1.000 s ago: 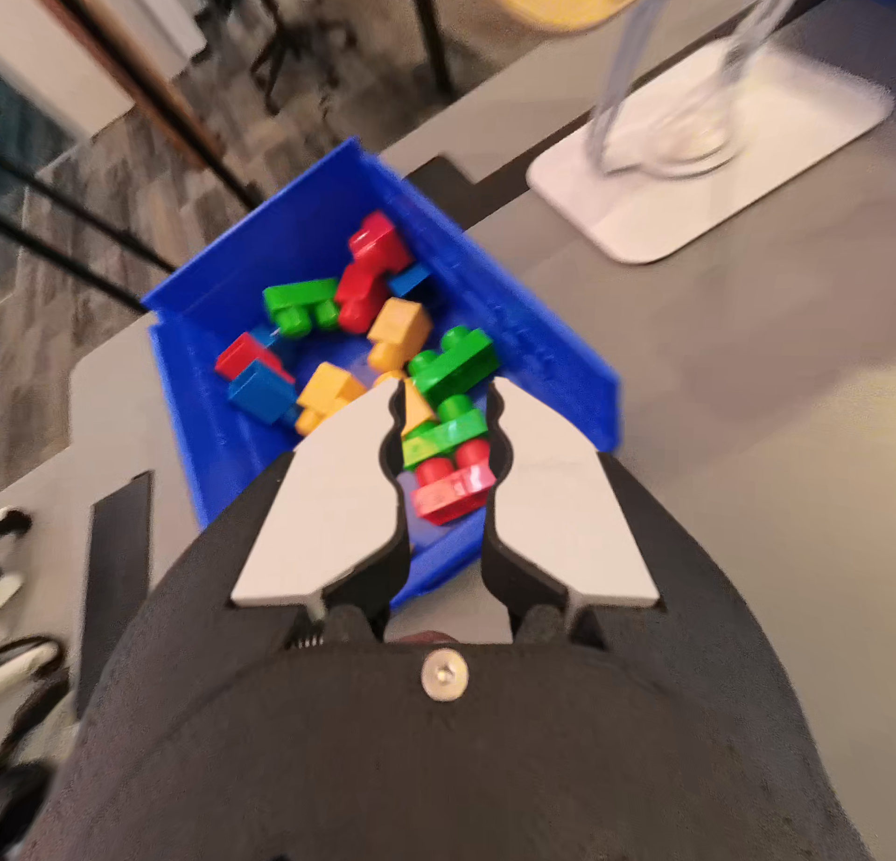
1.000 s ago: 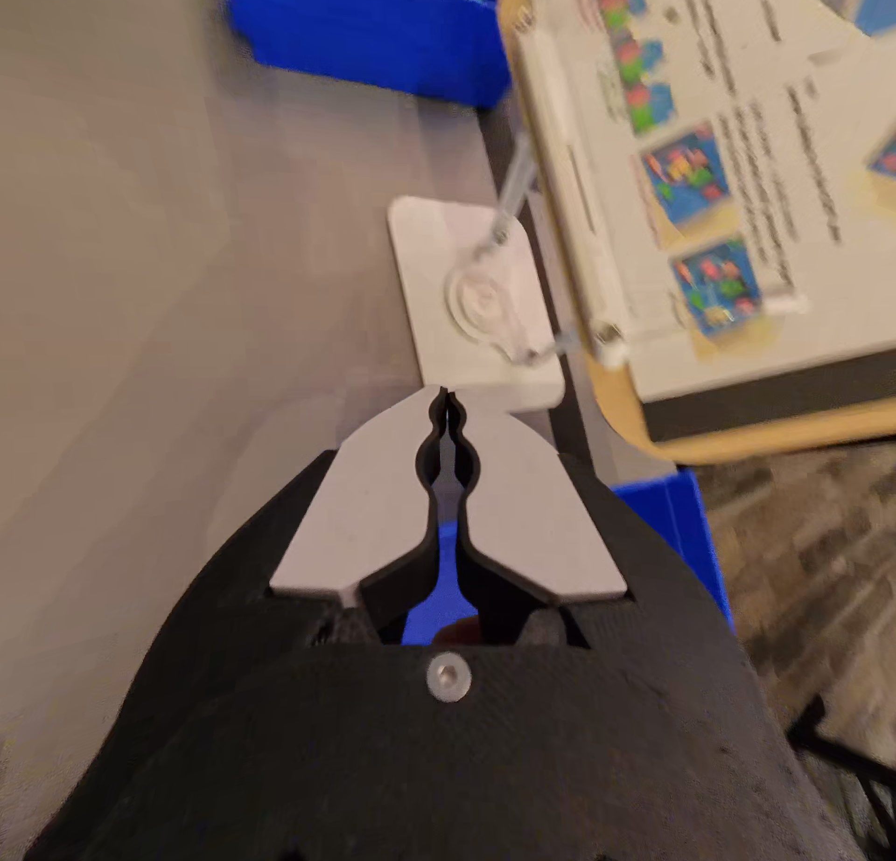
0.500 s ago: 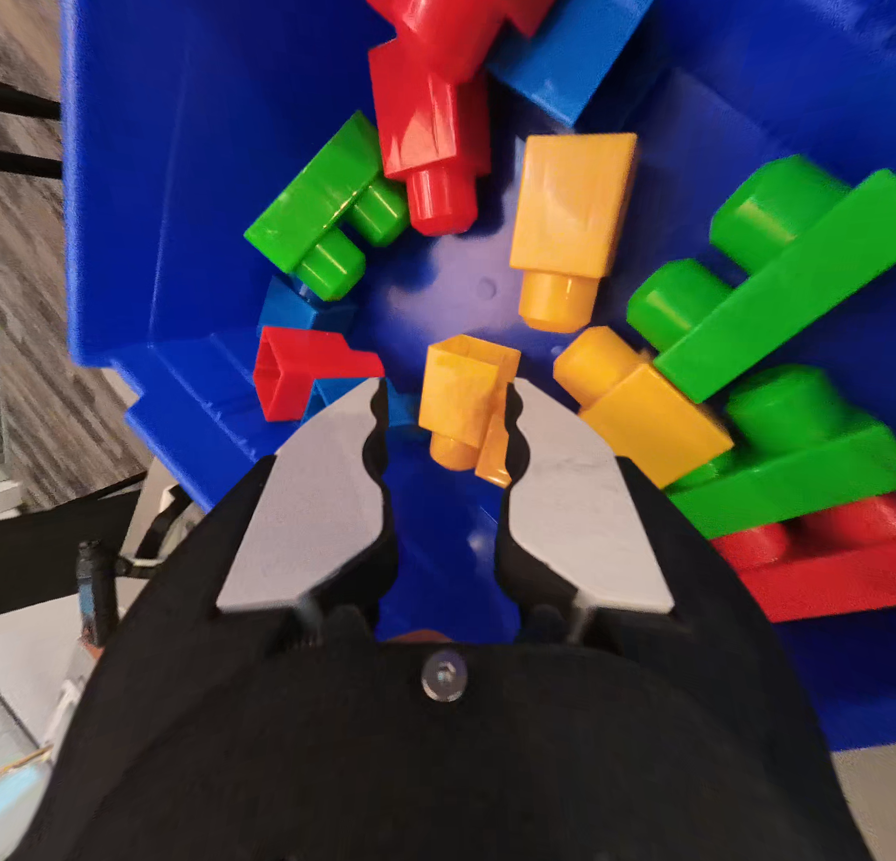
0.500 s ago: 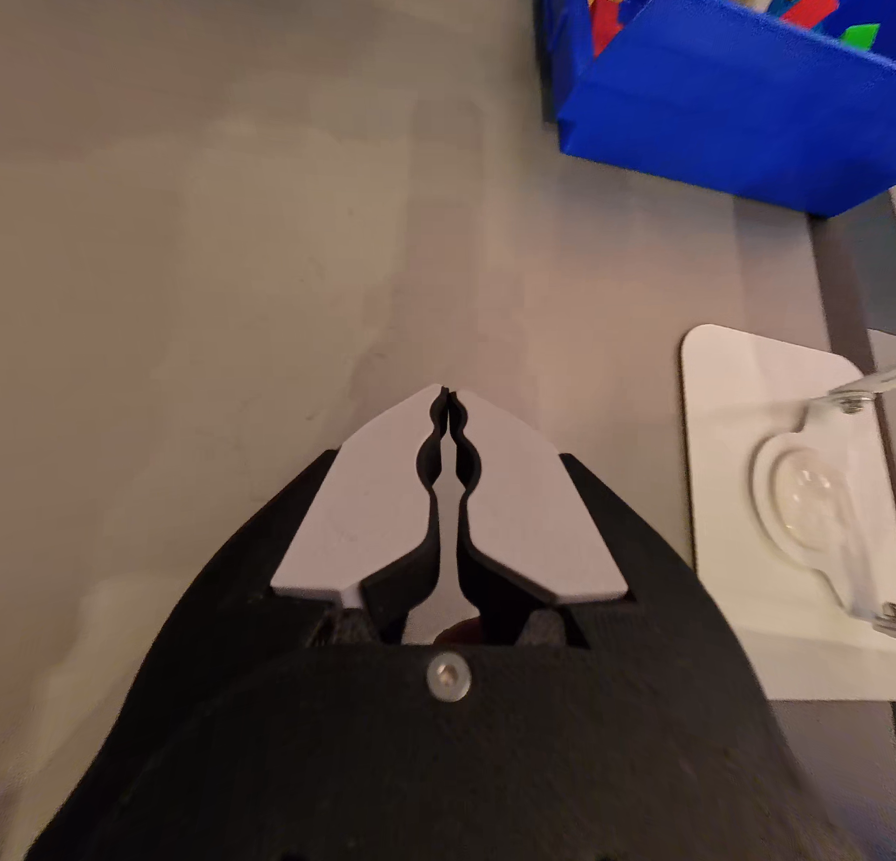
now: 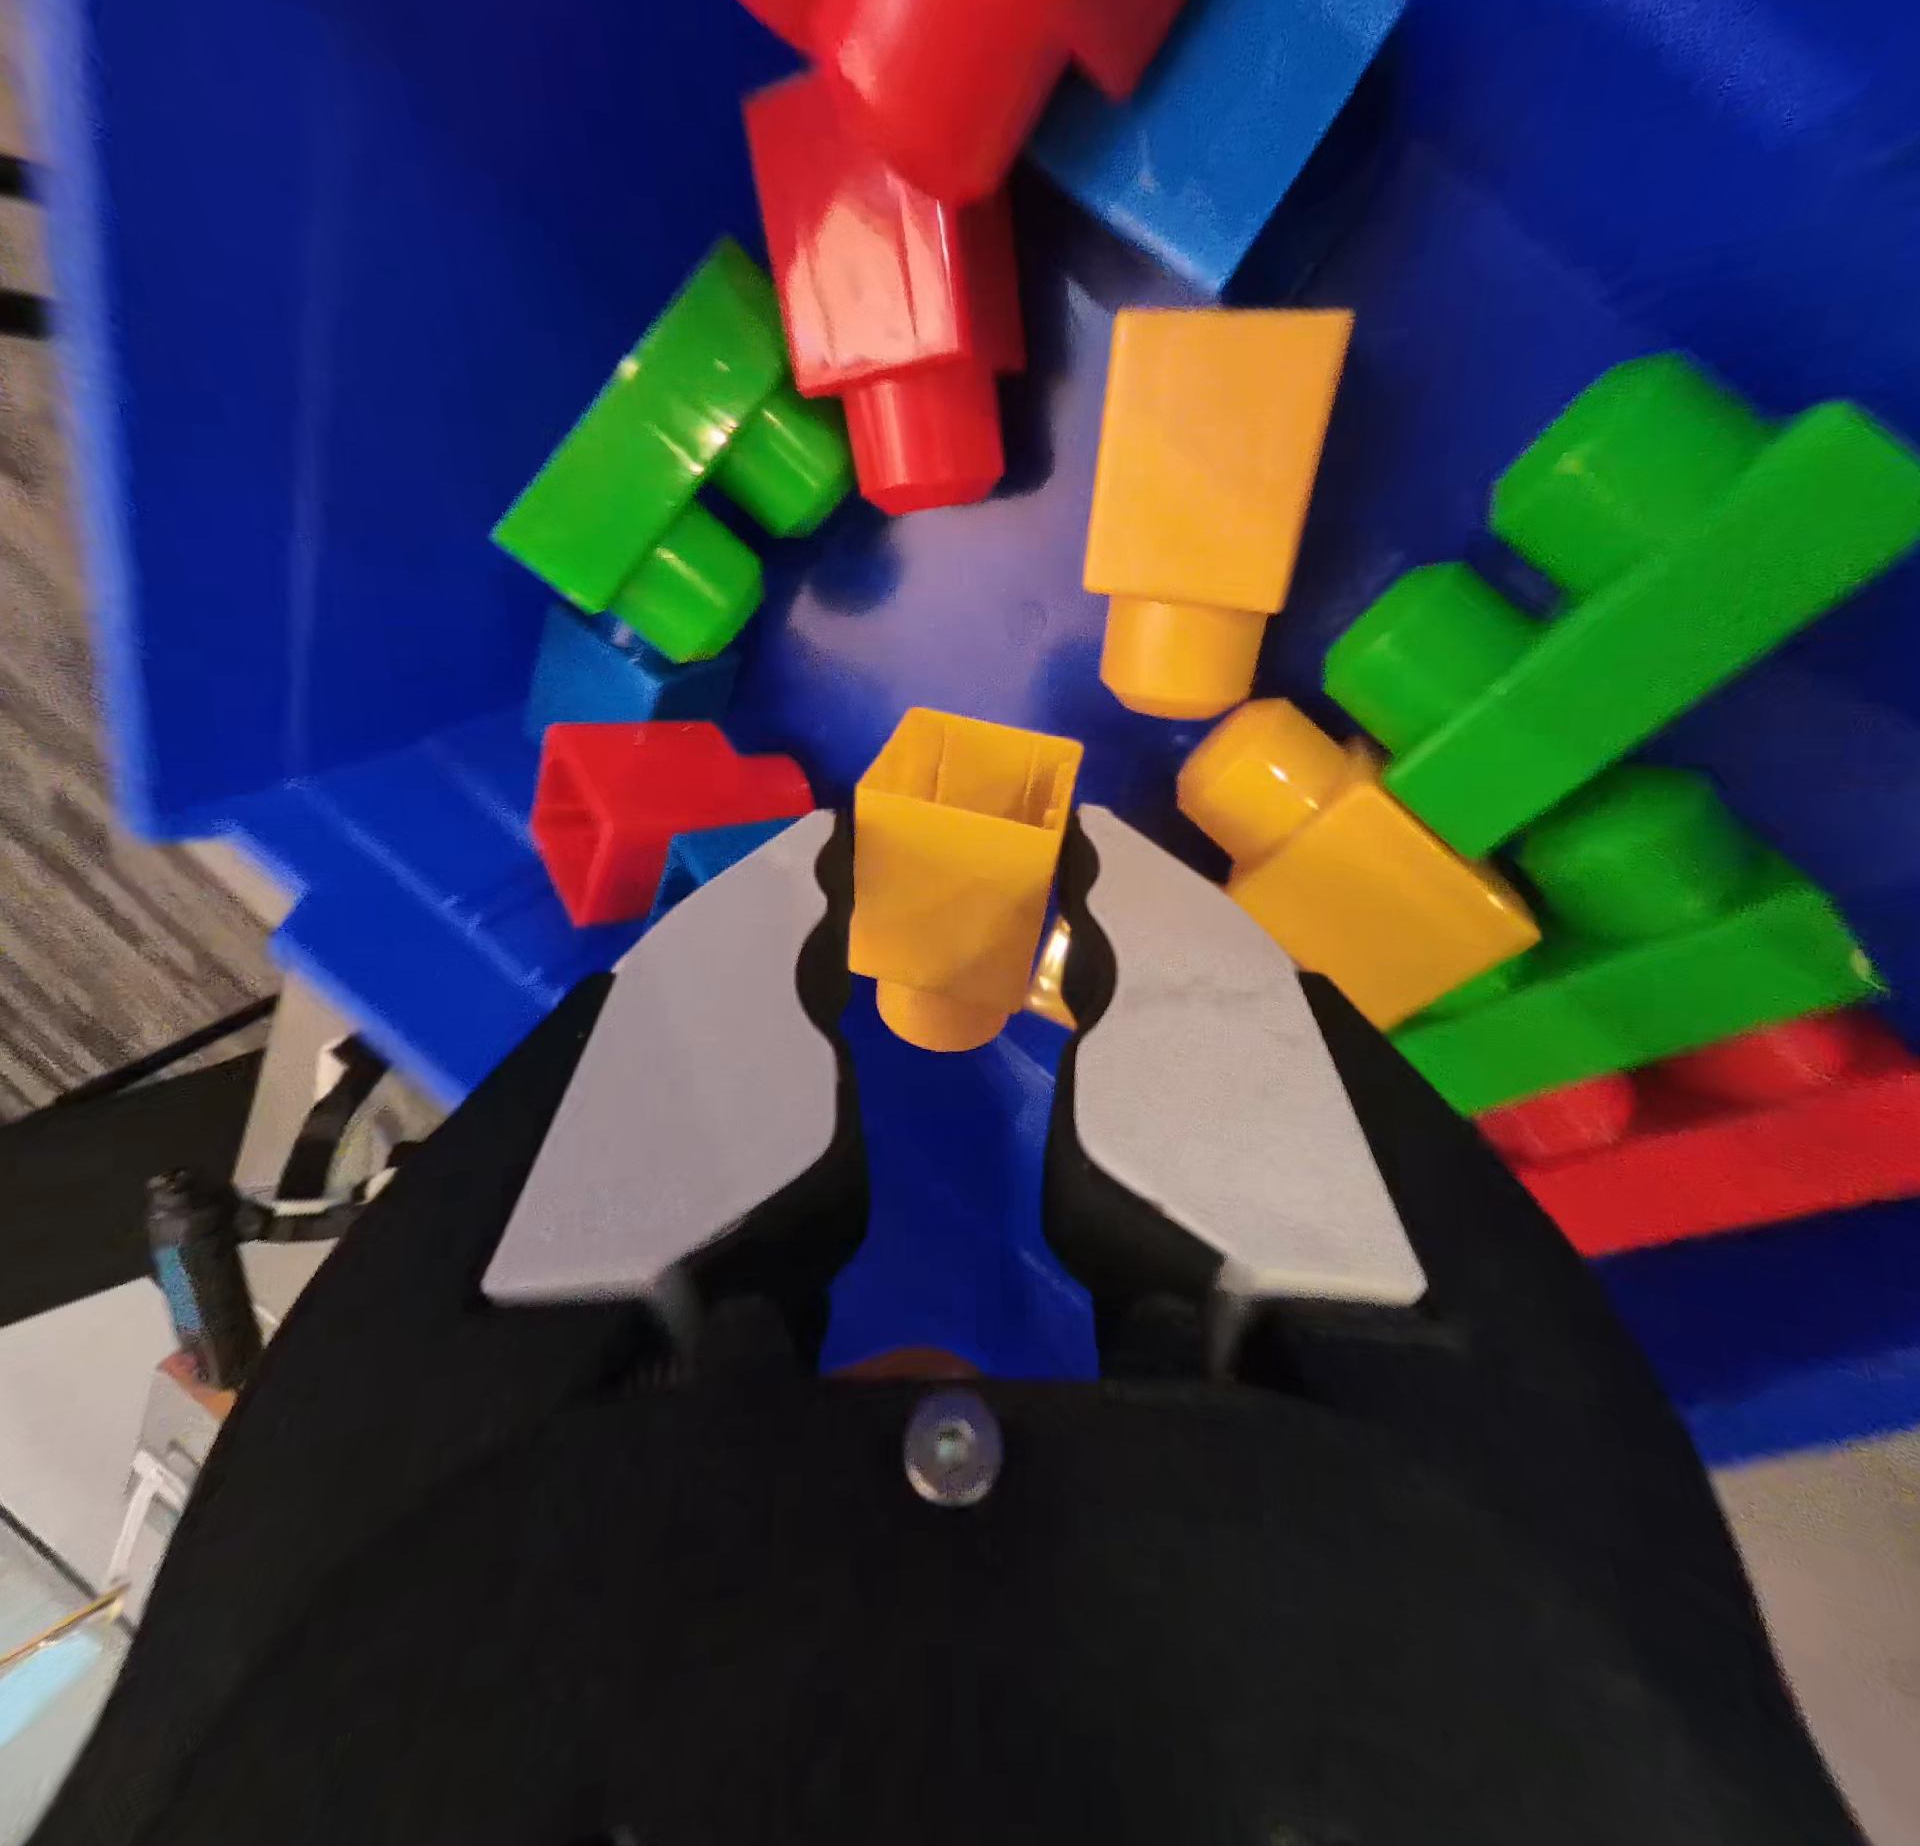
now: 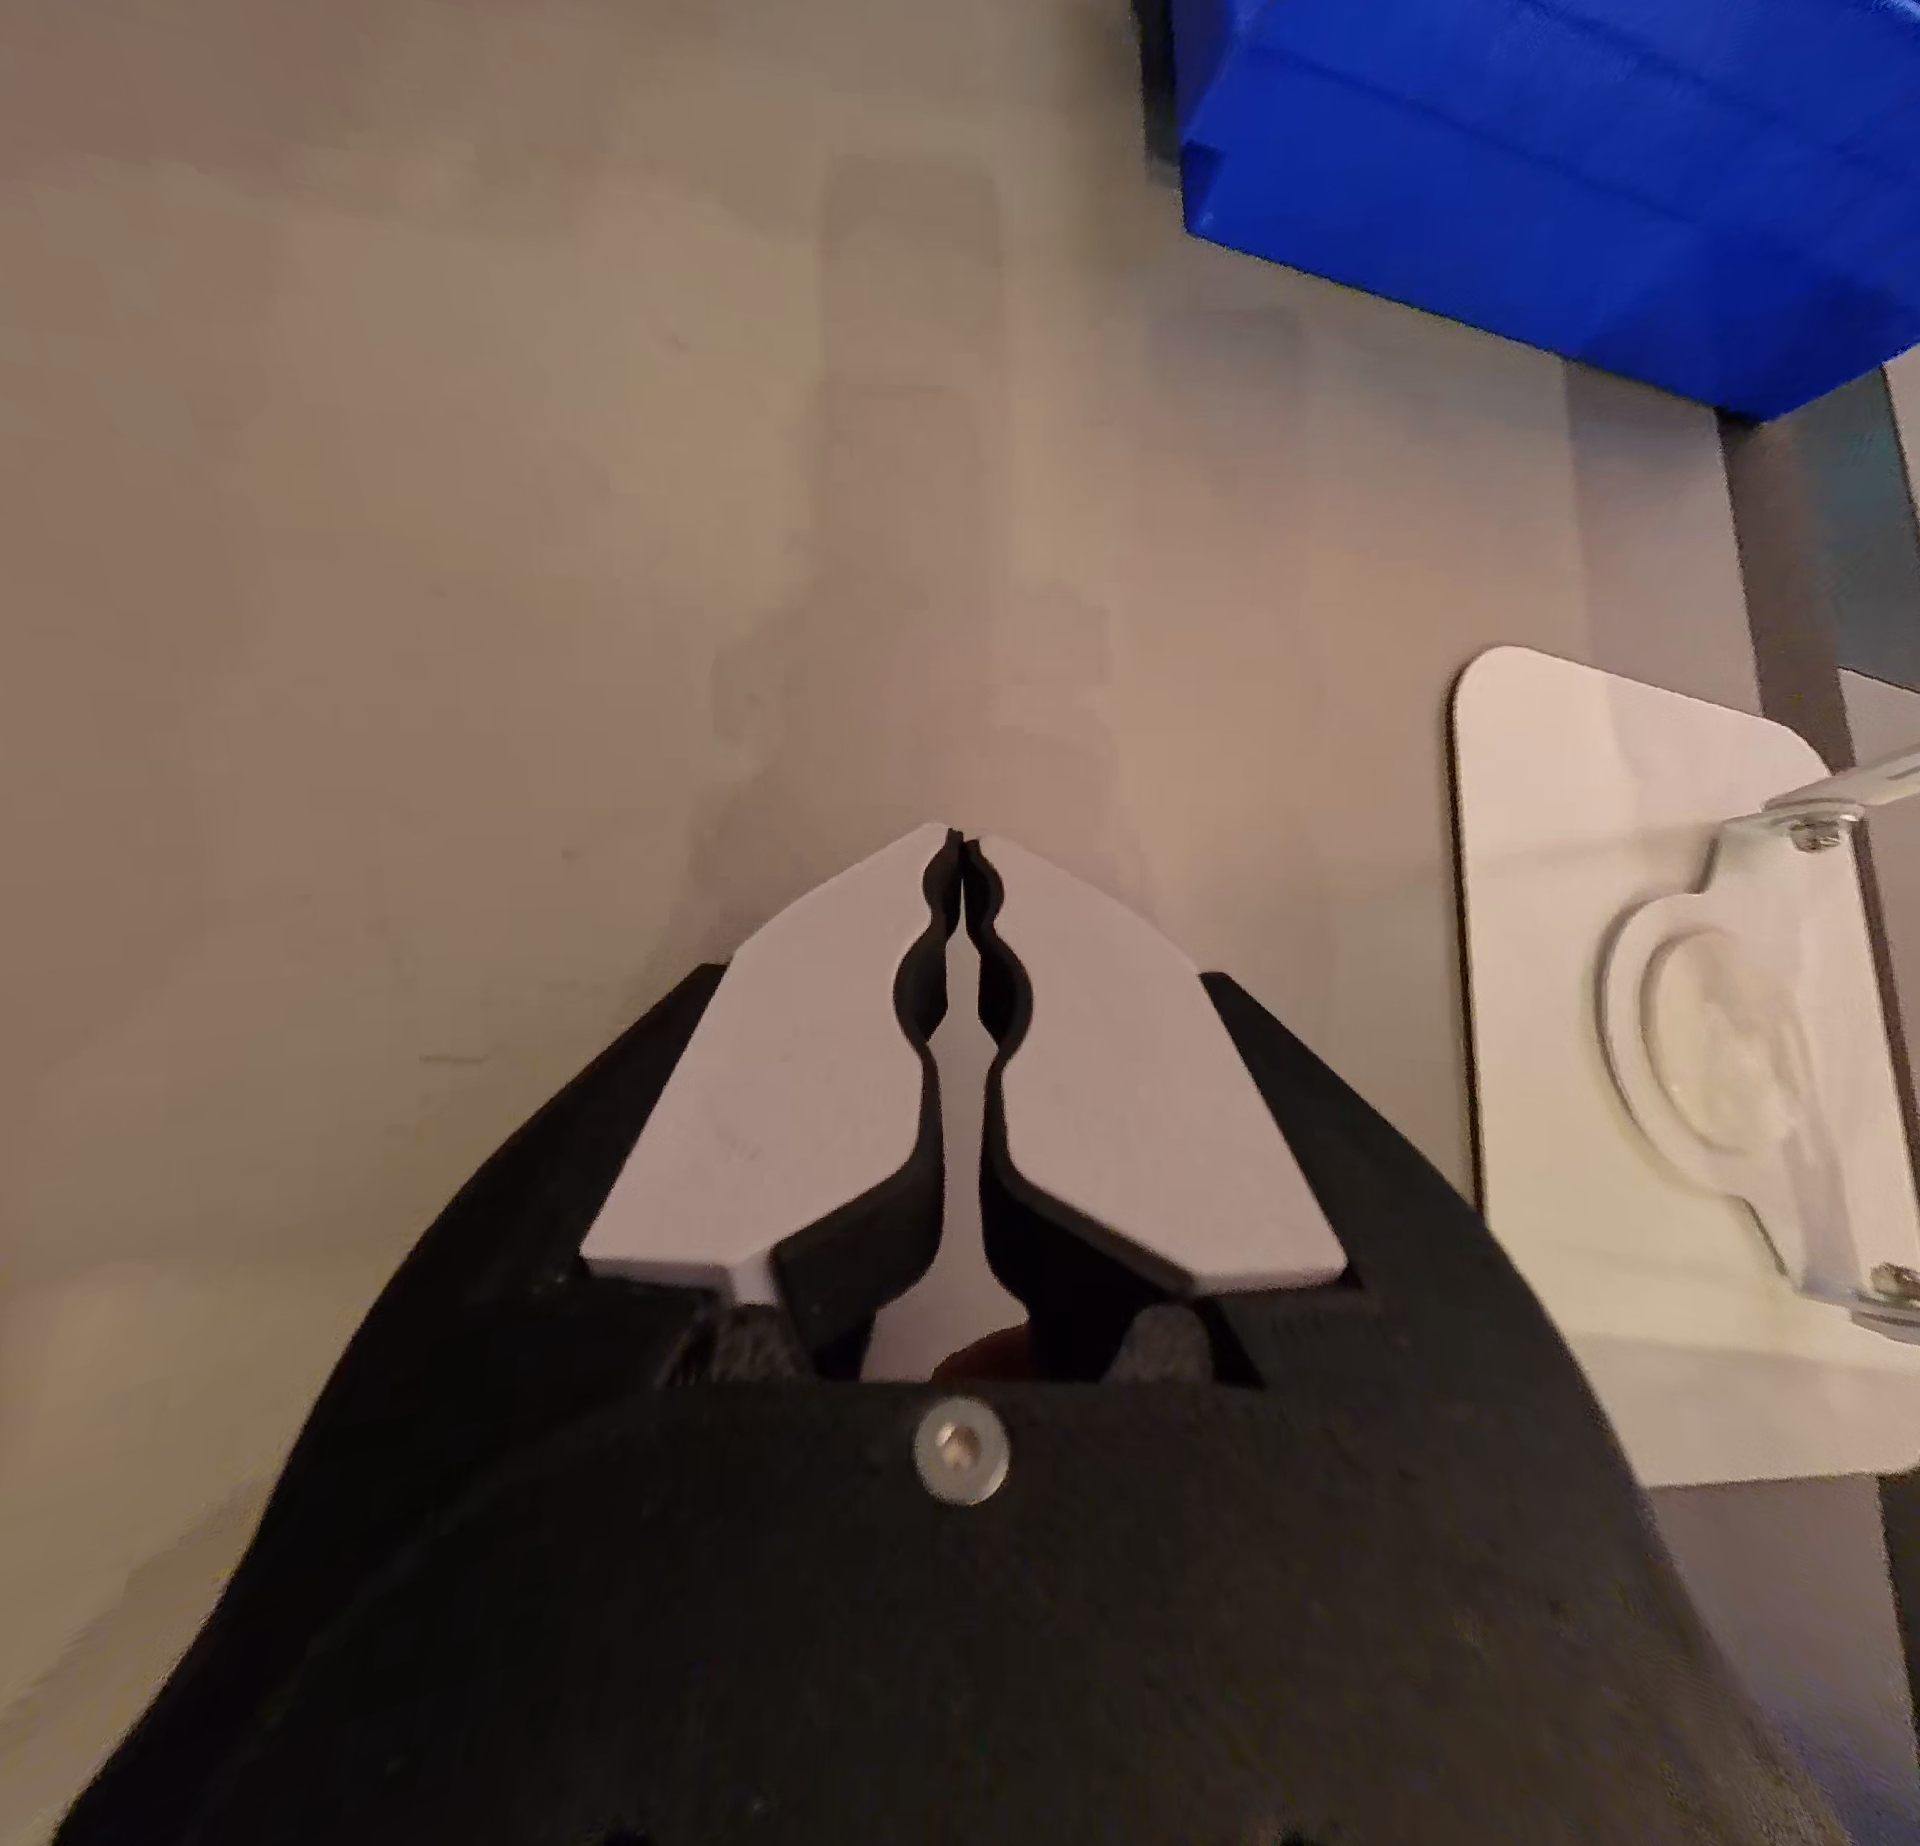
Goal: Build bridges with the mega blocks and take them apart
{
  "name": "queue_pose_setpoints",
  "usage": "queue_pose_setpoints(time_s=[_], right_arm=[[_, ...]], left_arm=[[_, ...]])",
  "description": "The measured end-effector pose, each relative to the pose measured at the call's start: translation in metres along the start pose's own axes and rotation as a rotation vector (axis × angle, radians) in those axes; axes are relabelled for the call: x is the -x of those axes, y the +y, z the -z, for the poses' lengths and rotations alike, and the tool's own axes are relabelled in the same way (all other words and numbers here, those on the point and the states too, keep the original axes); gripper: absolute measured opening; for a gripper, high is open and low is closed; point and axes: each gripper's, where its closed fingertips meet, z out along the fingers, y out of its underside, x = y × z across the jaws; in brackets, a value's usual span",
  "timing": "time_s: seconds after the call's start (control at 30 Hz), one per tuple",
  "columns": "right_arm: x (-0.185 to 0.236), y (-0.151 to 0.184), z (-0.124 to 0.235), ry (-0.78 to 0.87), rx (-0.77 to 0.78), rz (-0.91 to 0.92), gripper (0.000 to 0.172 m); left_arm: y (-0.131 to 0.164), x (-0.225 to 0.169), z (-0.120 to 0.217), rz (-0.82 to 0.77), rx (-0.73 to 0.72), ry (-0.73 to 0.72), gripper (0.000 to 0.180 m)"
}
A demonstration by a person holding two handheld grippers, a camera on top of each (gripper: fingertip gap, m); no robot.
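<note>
Yellow block (image 5: 956,882) clamped in the left gripper (image 5: 956,851) inside the blue bin (image 5: 312,342); right gripper (image 6: 958,840) closed empty above the table (image 6: 416,446)

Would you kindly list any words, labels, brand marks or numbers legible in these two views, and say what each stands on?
None can be read: the blocks, such as the yellow block, the blue bin, the grey table and the white stand base show no writing.
</note>
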Motion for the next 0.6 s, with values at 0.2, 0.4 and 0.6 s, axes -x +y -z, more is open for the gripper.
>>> queue_pose_setpoints(time_s=[0.2, 0.4, 0.6], right_arm=[[-0.016, 0.01, 0.0, 0.094, -0.011, -0.003, 0.0], [-0.021, 0.017, -0.002, 0.111, -0.009, -0.017, 0.0], [-0.02, 0.022, -0.006, 0.122, 0.011, 0.005, 0.0]], left_arm=[[-0.035, -0.084, 0.117, -0.065, -0.265, 0.04, 0.037], [-0.051, -0.255, 0.147, -0.283, -0.28, 0.202, 0.037], [-0.046, -0.337, 0.11, -0.306, -0.219, 0.376, 0.037]])
